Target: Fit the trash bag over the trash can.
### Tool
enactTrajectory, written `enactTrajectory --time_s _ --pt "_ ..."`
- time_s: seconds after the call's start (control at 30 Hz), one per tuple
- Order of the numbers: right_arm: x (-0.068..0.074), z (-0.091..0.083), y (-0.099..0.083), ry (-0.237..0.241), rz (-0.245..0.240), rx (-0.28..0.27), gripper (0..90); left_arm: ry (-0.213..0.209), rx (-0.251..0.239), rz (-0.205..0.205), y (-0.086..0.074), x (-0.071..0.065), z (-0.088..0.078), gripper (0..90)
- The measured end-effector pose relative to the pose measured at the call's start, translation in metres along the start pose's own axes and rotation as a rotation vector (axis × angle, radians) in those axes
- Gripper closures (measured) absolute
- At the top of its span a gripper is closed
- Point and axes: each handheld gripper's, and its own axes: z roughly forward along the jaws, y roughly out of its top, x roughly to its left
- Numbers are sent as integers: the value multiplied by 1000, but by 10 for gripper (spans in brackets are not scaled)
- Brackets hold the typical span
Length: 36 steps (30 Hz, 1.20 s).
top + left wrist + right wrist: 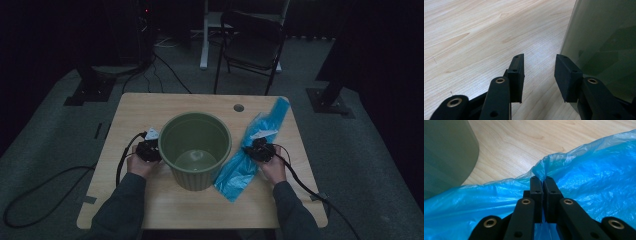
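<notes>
Blue plastic film of a bag (599, 182) was pinched between the jaws of my right gripper (541, 180): in the right gripper view the two black jaws stood almost together, with a gathered fold of the film rising from between their tips. The bag spread out on both sides of those jaws and covered the tabletop beneath them. In the high view the bag (240, 172) lay flat on the right part of the wooden table (150, 200), as a long strip running from near my right forearm diagonally out to the far right edge. My right gripper (261, 149) sat on the strip about halfway along it.

My left gripper (539, 67) held nothing. Its jaws stood wide apart, with bare wood visible in the gap. The right-hand jaw in the left gripper view lay just beside the wall of the green bucket (604, 37); whether it touched the wall could not be determined. In the high view my left gripper (148, 149) rested close against the left side of the bucket (195, 150).

The bucket stood upright at the middle of the table, between both grippers, and its inside was empty. Beyond the table, a folding chair (252, 42) stood on the grey floor (380, 165).
</notes>
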Motion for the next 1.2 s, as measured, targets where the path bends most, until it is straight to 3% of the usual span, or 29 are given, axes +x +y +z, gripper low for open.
enactTrajectory --time_s 0.63,1.2 --pt "-10 -24 11 -8 18 -70 877 -11 -3 4 0 0 0 599" --pt "-13 -60 39 2 -4 -142 878 -25 -24 4 1 1 -4 595"
